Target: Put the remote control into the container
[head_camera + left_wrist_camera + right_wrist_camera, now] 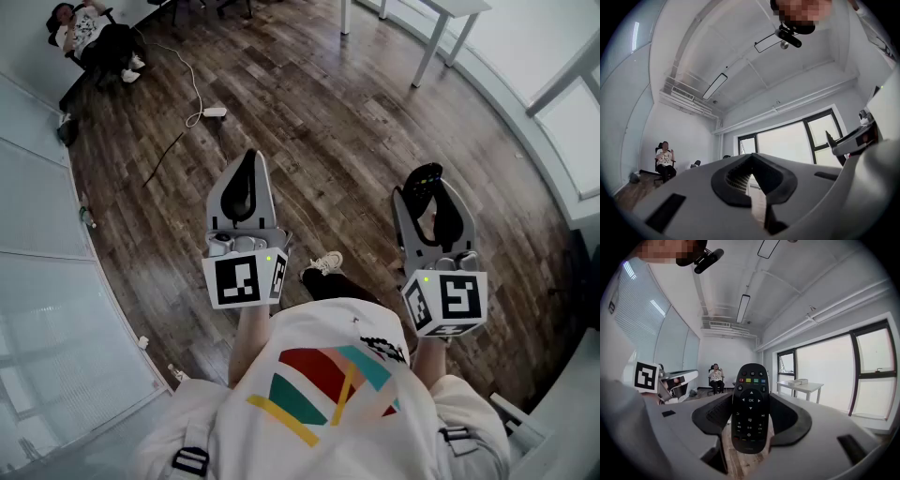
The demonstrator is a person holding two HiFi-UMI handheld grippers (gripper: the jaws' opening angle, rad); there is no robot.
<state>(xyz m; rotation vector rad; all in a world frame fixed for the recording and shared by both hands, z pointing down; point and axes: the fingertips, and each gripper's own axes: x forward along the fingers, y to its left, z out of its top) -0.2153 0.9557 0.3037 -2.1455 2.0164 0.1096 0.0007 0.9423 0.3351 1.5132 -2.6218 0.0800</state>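
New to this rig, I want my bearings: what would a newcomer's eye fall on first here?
The black remote control stands out first, clamped upright between the jaws of the right gripper, its buttons facing that gripper's camera. Beside it, the left gripper is shut and empty above the wooden floor. A seated person waits in a chair at the room's far end.
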